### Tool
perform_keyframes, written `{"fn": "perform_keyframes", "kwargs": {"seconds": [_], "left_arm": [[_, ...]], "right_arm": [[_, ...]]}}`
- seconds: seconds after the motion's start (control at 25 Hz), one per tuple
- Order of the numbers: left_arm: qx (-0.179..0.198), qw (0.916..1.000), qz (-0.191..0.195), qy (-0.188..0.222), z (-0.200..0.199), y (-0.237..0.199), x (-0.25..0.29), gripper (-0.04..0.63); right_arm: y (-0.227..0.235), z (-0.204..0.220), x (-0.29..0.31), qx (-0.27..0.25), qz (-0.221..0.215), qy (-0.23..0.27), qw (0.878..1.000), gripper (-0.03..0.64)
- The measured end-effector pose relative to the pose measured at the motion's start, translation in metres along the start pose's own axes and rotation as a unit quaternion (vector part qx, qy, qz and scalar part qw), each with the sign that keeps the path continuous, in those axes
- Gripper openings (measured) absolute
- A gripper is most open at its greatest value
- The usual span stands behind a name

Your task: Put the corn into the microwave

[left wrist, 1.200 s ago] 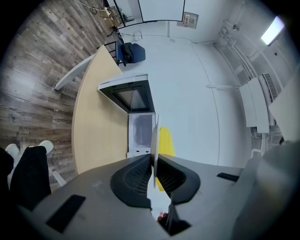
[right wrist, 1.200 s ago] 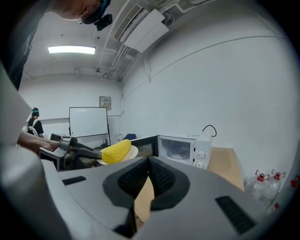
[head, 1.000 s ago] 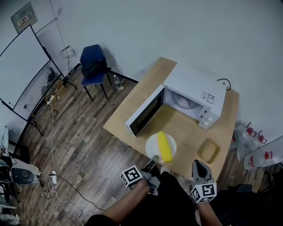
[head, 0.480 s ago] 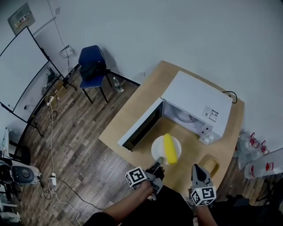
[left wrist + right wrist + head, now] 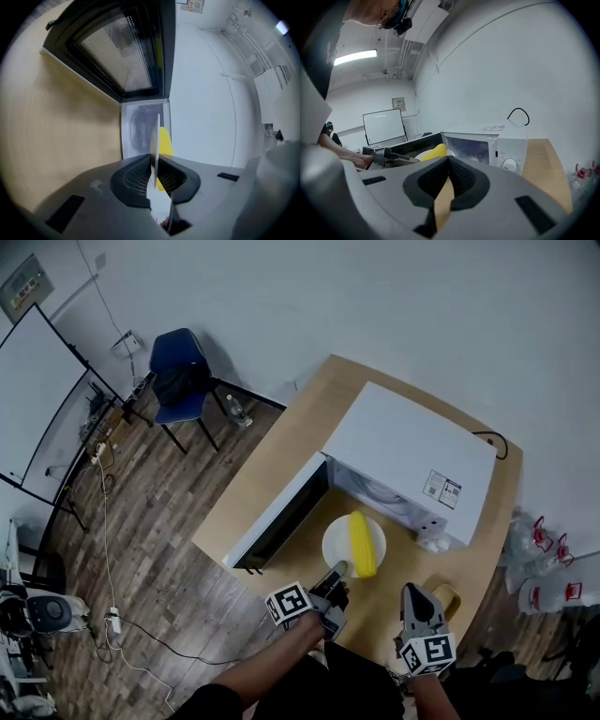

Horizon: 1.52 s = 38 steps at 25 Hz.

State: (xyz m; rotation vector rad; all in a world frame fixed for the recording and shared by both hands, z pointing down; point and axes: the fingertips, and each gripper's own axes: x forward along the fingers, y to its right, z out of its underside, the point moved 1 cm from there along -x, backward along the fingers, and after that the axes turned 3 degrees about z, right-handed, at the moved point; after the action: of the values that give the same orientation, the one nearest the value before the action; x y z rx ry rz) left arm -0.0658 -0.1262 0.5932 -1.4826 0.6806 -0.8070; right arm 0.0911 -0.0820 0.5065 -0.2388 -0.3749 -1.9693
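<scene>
The left gripper [image 5: 337, 569] has its jaws pinched narrow on the near rim of a white plate [image 5: 332, 546]; in the left gripper view the plate [image 5: 155, 140] stands edge-on between the pads. The corn [image 5: 361, 543] lies on that plate just beyond the left jaws, a yellow cob pointing away from them. The right gripper [image 5: 415, 595] hangs off to the plate's right with its jaws together and nothing between them. Just beyond the right jaws sits a yellow thing [image 5: 448, 597], perhaps a small dish, half hidden. Both grippers are over the near edge of the wooden table [image 5: 272, 465]. Straight ahead of the left jaws, past the plate, is the open mouth of the white microwave [image 5: 412, 442], its door [image 5: 277, 517] swung out to the left. The corn is outside the cavity, in front of it. Far beyond the table stand a blue chair [image 5: 178, 371] and a whiteboard [image 5: 37, 390].
</scene>
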Motion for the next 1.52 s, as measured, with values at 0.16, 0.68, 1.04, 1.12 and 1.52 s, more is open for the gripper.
{"fn": "perform_keyframes", "kwargs": {"seconds": [0.16, 0.68, 1.04, 1.12, 1.52], "left_arm": [[0.001, 1.0, 0.002, -0.005, -0.005, -0.005, 0.028, 0.029], [0.002, 1.0, -0.003, 0.002, -0.031, -0.041, 0.092, 0.029], [-0.017, 0.9997, -0.005, 0.016, -0.04, -0.06, 0.136, 0.029], [-0.02, 0.9996, -0.007, 0.016, -0.04, -0.065, 0.144, 0.029], [-0.019, 0.9996, -0.018, 0.014, -0.048, -0.085, 0.178, 0.032]], "right_arm": [[0.015, -0.002, 0.013, 0.001, 0.01, -0.002, 1.0, 0.058], [0.039, 0.0, 0.065, -0.012, 0.034, -0.011, 0.999, 0.058], [0.044, 0.001, 0.085, 0.011, 0.022, -0.02, 0.999, 0.06], [0.044, 0.002, 0.086, 0.013, 0.019, -0.024, 0.999, 0.06], [0.049, 0.014, 0.078, -0.001, 0.016, -0.035, 0.999, 0.058]]}}
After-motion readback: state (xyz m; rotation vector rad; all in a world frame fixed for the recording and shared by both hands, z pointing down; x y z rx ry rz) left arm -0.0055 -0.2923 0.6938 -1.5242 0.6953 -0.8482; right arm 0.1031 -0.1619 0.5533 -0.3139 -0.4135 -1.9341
